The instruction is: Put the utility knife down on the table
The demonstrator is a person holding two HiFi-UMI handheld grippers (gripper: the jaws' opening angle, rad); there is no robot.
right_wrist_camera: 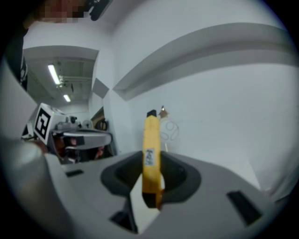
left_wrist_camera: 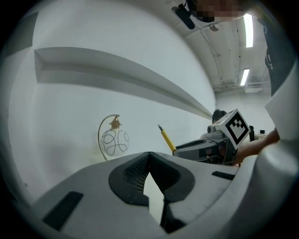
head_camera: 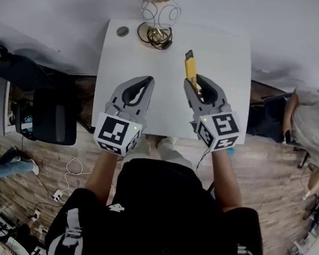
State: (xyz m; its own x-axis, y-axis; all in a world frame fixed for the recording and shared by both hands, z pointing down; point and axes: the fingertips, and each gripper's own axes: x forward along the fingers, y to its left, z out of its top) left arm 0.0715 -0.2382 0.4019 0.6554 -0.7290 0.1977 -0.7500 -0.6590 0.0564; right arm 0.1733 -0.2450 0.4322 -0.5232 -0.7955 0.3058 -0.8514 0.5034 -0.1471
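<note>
In the head view we see the right gripper (head_camera: pixel 193 83) over the white worktop (head_camera: pixel 229 58), fingers clamped on the yellow utility knife (head_camera: pixel 190 69). The knife juts forward toward the wire lamp (head_camera: pixel 157 16) (which stands at the far edge). The left gripper (head_camera: pixel 148 80) hangs just beside the right.

In the left gripper view, its fingers (left_wrist_camera: pixel 133 172) meet at the tips, empty.

In the right gripper view, the fingers (right_wrist_camera: pixel 180 175) pinch the knife's lower end, black tip upward.

You face a white table (head_camera: pixel 228 63) by a white wall (head_camera: pixel 283 24). Black chair (head_camera: pixel 53 116) at left, wood floor (head_camera: pixel 278 182) at lower right.
</note>
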